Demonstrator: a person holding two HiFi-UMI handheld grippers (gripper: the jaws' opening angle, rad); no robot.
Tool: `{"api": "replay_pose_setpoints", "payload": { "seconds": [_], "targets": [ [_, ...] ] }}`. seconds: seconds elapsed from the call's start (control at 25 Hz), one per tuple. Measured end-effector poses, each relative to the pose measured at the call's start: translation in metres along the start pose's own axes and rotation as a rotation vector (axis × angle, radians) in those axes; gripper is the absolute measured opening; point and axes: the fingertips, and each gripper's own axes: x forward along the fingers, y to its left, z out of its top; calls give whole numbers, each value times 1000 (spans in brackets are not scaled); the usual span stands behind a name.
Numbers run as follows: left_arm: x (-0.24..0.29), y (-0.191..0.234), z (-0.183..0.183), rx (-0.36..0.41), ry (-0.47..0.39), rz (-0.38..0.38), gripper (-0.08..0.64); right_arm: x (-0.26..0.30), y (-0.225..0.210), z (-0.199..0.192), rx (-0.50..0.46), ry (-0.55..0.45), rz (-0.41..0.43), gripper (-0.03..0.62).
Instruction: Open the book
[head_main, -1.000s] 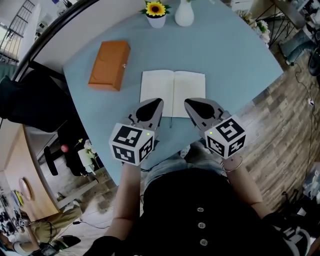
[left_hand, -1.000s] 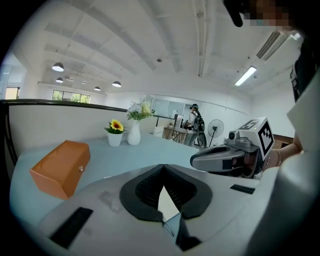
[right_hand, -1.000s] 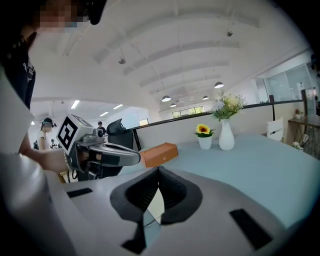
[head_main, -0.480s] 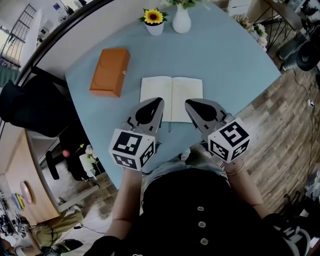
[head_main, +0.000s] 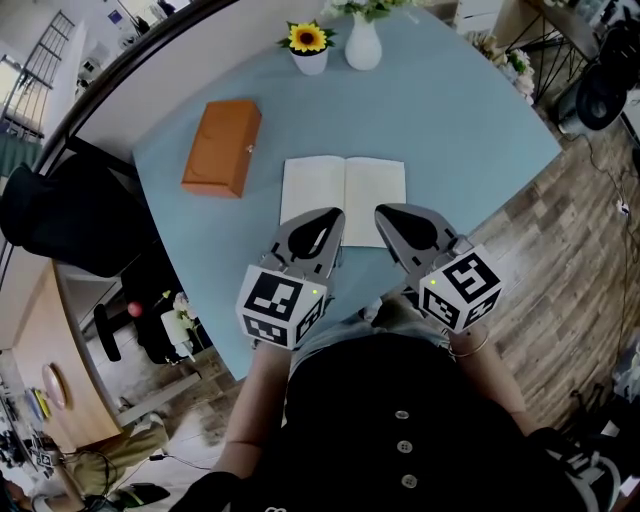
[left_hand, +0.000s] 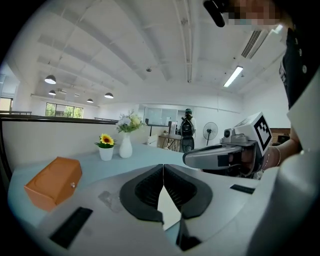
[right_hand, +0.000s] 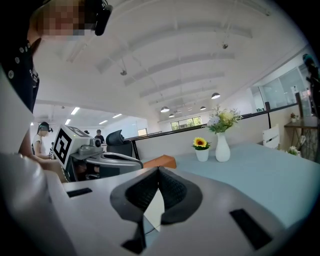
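A book (head_main: 344, 188) lies open flat on the pale blue table (head_main: 460, 120), blank white pages up. My left gripper (head_main: 335, 213) hovers over the book's near left corner with its jaws shut and nothing in them. My right gripper (head_main: 381, 213) hovers over the near right corner, also shut and empty. The two tips are close together. In the left gripper view the left gripper (left_hand: 163, 167) has its pads pressed together, and a strip of white page (left_hand: 169, 210) shows below them. The right gripper view shows the right gripper (right_hand: 158, 170) the same way.
An orange box (head_main: 221, 146) lies on the table left of the book. A potted sunflower (head_main: 309, 46) and a white vase (head_main: 363, 45) stand at the far edge. A black chair (head_main: 60, 215) sits left of the table. Wooden floor lies to the right.
My left gripper has shifted right, closer to the right gripper. The right gripper has barely moved. The book stays open and flat.
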Motion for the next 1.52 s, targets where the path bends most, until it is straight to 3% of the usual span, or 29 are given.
{"api": "replay_pose_setpoints", "payload": {
  "seconds": [0.76,1.16,1.52],
  "targets": [
    [5,-19,-44,-23,116,-75,12,7,2,-34,47,77,13,2],
    [8,-15,-63,-57,200,-69,12,8,1,-41,53,94,10,2],
    [9,-15,-67,-79,204,-70,12,9,2,-46,51,114,20,2]
  ]
}}
